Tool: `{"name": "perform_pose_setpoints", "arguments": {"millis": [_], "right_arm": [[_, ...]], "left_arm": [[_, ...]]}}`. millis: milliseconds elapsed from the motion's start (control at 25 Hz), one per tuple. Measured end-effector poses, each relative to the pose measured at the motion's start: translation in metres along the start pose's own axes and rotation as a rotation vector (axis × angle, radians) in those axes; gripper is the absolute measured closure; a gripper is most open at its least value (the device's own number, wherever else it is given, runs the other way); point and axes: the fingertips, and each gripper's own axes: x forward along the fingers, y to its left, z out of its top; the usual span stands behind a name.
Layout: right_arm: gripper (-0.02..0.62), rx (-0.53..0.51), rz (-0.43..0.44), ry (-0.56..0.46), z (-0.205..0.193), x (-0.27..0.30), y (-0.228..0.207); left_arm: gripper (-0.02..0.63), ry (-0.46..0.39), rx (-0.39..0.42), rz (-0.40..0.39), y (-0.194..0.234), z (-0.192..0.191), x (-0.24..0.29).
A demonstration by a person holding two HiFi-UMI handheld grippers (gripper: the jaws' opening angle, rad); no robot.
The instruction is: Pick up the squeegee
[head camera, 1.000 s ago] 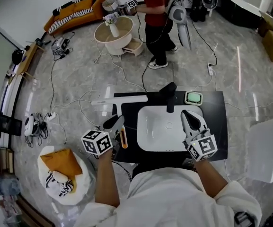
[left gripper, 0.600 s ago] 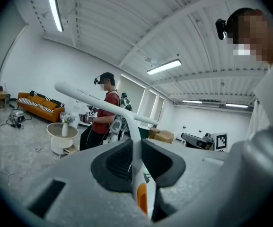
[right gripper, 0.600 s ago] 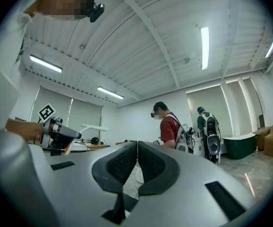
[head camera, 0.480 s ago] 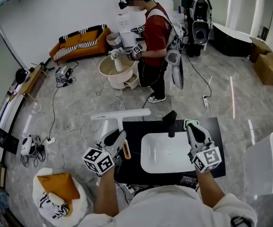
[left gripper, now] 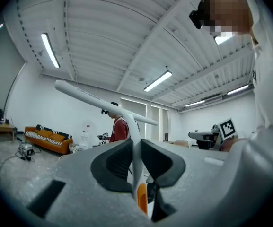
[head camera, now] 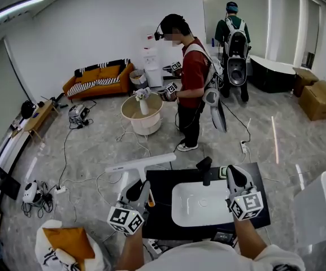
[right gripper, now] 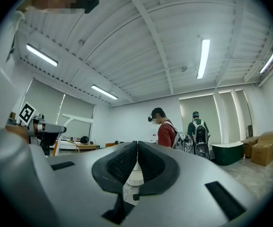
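2 grippers hang over the black counter (head camera: 161,206): the left gripper (head camera: 138,189) is clamped on the white neck of the squeegee (head camera: 143,162), holding its blade up clear of the counter, so the pick-up looks done. The right gripper (head camera: 234,176) is closed on nothing, seemingly spare. A white basin (head camera: 202,205) sits in the counter, which stands on a grey marble floor (head camera: 95,145) with a sofa (head camera: 98,78) behind.

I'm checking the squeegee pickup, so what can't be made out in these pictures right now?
- Lower end of the squeegee handle: hidden by the left gripper in the head view, by its own body in the left gripper view.
- Green item beside the faucet: head view, mostly behind the right gripper.
- Black counter, near edge: head view, covered by the person's shoulders.
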Motion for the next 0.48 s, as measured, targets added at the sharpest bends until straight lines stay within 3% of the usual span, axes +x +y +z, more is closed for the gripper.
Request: {"name": "perform_pose_setpoints", "arguments": {"millis": [240, 480], "right_arm": [[0.58, 0.021, -0.028, 0.023, -0.002, -0.008, 0.003], [0.58, 0.045, 0.02, 0.033, -0.006, -0.014, 0.019]], "left_arm": [[0.535, -0.026, 0.047, 0.062, 0.014, 0.01, -0.013], [0.535, -0.014, 0.067, 0.063, 0.011, 0.003, -0.016]]}}
